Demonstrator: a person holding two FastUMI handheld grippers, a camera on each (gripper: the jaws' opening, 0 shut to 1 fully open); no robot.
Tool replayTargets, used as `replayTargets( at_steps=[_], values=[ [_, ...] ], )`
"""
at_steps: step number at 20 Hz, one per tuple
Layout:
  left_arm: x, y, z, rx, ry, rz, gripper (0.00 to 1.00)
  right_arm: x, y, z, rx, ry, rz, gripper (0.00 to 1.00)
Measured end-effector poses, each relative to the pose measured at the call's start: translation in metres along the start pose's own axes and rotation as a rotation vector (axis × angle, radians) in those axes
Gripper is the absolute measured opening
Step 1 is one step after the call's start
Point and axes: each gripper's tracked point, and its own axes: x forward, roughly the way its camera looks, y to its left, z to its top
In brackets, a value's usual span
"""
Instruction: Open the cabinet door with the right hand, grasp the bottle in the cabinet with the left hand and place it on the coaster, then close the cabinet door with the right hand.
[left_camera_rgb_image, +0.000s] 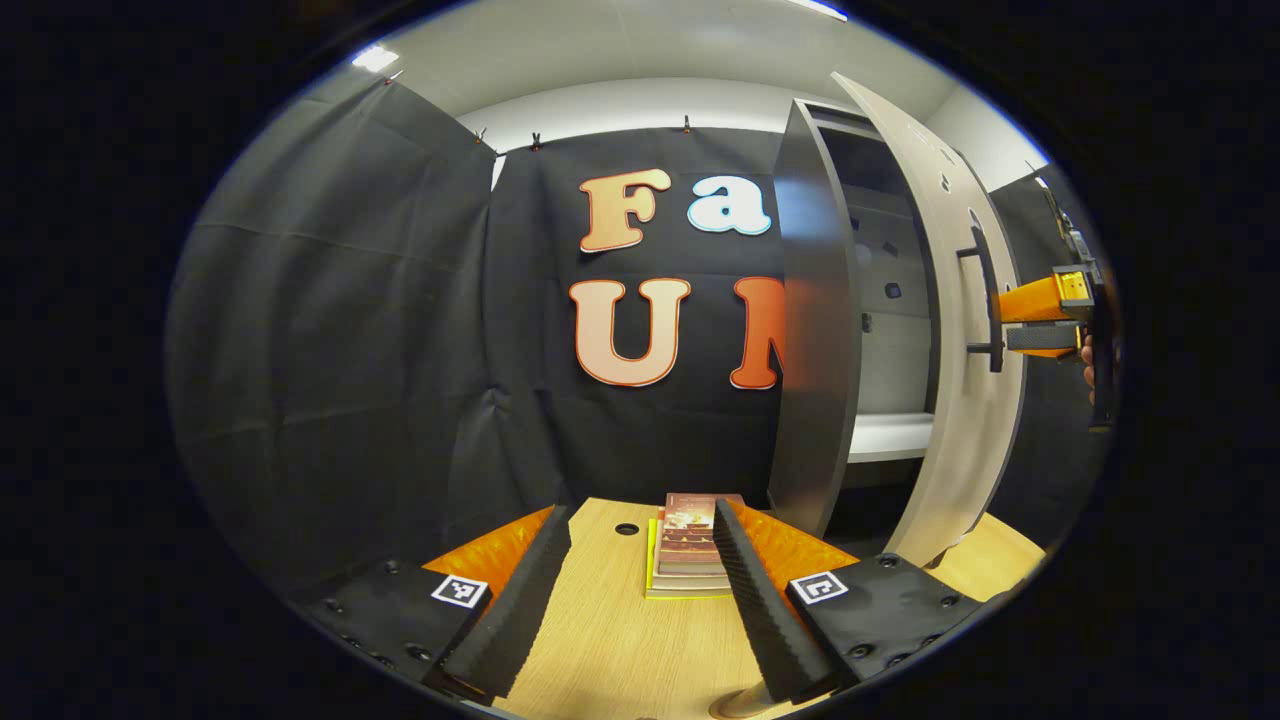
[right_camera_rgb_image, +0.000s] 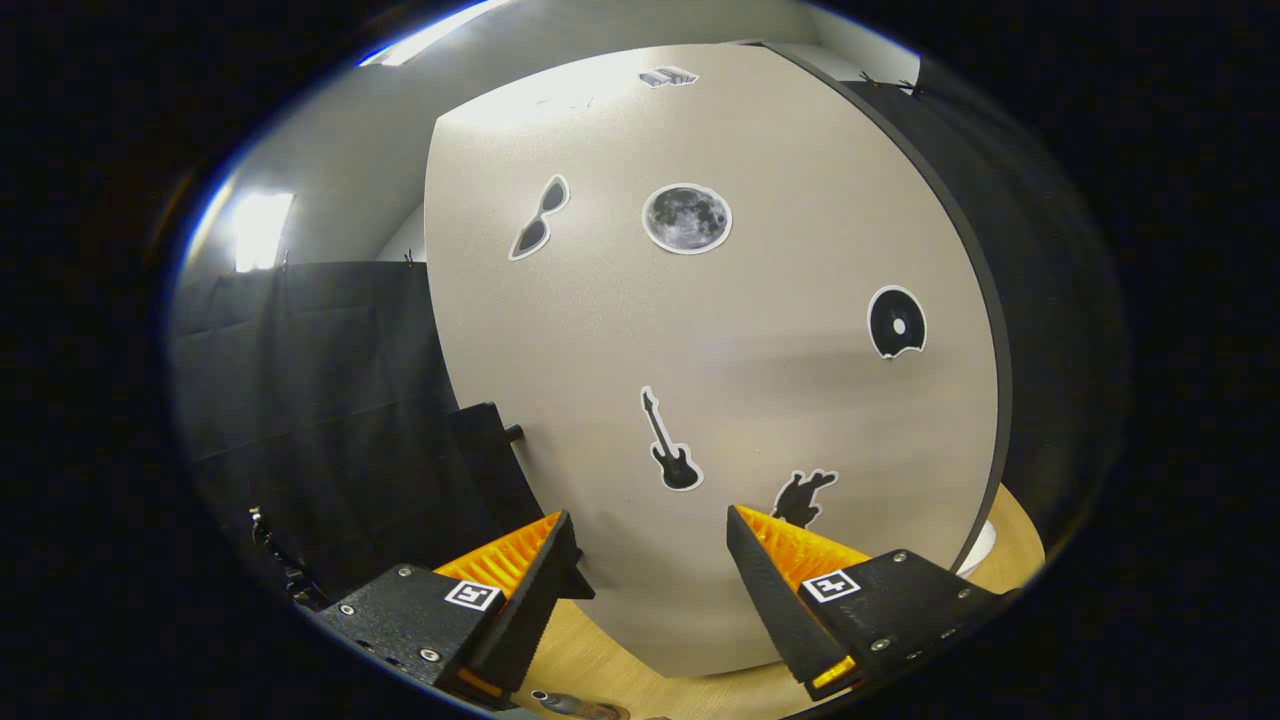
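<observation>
In the left gripper view, the left gripper (left_camera_rgb_image: 640, 585) is hanging over the wooden table (left_camera_rgb_image: 610, 650) with its two fingers spread wide and nothing between them. Just beyond the fingertips, toward 12 o'clock, a small stack of books (left_camera_rgb_image: 690, 560) is lying flat on the table. Toward 2 o'clock the cabinet (left_camera_rgb_image: 815, 330) is standing with its door (left_camera_rgb_image: 965, 330) swung partly open; the visible part of the shelf inside is looking bare, and I cannot tell where the bottle is. At 3 o'clock the right gripper (left_camera_rgb_image: 1040, 315) is reaching at the door's black handle (left_camera_rgb_image: 985, 300), though whether it is pressing on it cannot be told here.

In the right gripper view, the right gripper (right_camera_rgb_image: 650, 560) is showing its fingers wide apart, facing the door's (right_camera_rgb_image: 720, 380) sticker-covered face, which is sitting just ahead at 12 o'clock.
</observation>
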Motion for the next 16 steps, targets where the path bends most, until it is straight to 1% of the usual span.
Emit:
replayTargets(
  at_steps=[1, 2, 3, 4, 11, 14, 16],
  values=[
    [0.001, 0.001, 0.001, 0.004, 0.001, 0.001, 0.95, 0.001, 0.000, 0.000, -0.003, 0.001, -0.008, 0.94],
    [0.002, 0.002, 0.001, 0.007, -0.001, 0.004, 0.93, 0.003, 0.001, 0.001, -0.006, 0.002, -0.016, 0.94],
    [0.002, 0.003, 0.002, 0.008, -0.003, 0.006, 0.93, 0.004, 0.001, 0.001, -0.005, 0.004, -0.023, 0.94],
    [0.003, 0.004, 0.003, 0.009, -0.003, 0.007, 0.95, 0.004, 0.002, 0.001, -0.002, 0.006, -0.029, 0.94],
    [0.005, 0.003, 0.006, 0.009, -0.002, 0.014, 0.93, 0.008, 0.003, 0.000, 0.026, 0.008, -0.069, 0.94],
    [0.005, -0.003, 0.009, 0.004, 0.000, 0.006, 0.94, 0.014, -0.005, 0.000, -0.008, 0.006, -0.134, 0.94],
    [0.005, -0.009, 0.013, 0.007, 0.000, 0.001, 0.94, 0.015, -0.004, 0.003, -0.022, 0.005, -0.143, 0.93]
  ],
)
